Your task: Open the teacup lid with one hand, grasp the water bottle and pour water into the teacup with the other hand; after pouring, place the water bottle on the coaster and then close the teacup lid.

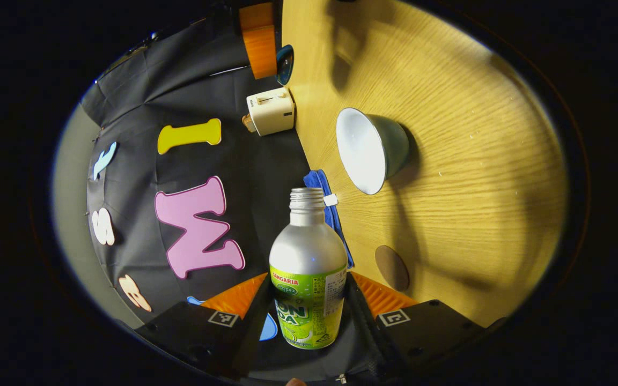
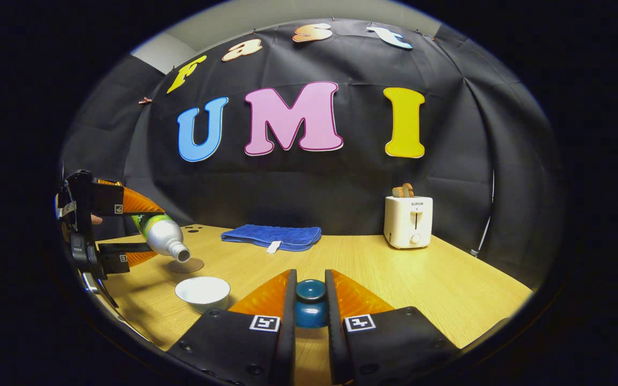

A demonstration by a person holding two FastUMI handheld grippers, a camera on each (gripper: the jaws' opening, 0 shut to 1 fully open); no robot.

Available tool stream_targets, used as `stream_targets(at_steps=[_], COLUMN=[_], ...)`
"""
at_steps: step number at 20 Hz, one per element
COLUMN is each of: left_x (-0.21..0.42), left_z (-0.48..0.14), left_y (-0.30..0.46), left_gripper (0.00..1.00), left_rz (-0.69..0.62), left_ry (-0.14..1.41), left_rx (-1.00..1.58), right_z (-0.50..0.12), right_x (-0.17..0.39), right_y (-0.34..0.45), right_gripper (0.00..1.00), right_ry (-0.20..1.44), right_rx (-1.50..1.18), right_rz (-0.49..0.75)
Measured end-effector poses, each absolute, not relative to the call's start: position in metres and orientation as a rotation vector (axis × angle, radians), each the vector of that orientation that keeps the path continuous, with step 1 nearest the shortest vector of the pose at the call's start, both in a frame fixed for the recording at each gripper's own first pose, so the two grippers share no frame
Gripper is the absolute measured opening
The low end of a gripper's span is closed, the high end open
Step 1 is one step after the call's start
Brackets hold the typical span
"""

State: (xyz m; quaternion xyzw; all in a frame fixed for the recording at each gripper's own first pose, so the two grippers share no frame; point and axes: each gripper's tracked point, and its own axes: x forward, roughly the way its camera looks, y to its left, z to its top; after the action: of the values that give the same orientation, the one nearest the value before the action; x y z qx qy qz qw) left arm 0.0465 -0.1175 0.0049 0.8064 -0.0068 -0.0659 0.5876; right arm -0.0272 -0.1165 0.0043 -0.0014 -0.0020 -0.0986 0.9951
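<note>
A wood-grain tabletop (image 2: 395, 273) is backed by a black cloth wall (image 2: 341, 182). A pale wall (image 2: 244, 19) is seen above it.

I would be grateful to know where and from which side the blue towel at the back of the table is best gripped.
Grip the blue towel at its front edge near the white tag, coming from the open table side; it lies folded flat, with the booth wall close behind.
</note>
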Motion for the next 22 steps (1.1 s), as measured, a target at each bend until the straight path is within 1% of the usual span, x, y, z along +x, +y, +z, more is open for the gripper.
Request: stream_targets(at_steps=[12,18,22], left_x=[0.051,0.051,0.049], left_z=[0.019,0.031,0.036], left_y=[-0.115,-0.124,-0.129], left_gripper=[0.80,0.80,0.80], left_rz=[-0.140,-0.121,-0.130], left_ry=[-0.050,-0.107,-0.108], left_rx=[2.013,2.084,2.171], right_z=[0.004,0.004,0.004], right_x=[-0.027,-0.027,-0.027], right_y=[-0.117,-0.117,-0.116], right_gripper=[0.29,0.29,0.29], right_ry=[-0.004,-0.004,-0.004], right_rx=[-0.003,-0.003,-0.002], right_rz=[-0.197,-0.197,-0.193])
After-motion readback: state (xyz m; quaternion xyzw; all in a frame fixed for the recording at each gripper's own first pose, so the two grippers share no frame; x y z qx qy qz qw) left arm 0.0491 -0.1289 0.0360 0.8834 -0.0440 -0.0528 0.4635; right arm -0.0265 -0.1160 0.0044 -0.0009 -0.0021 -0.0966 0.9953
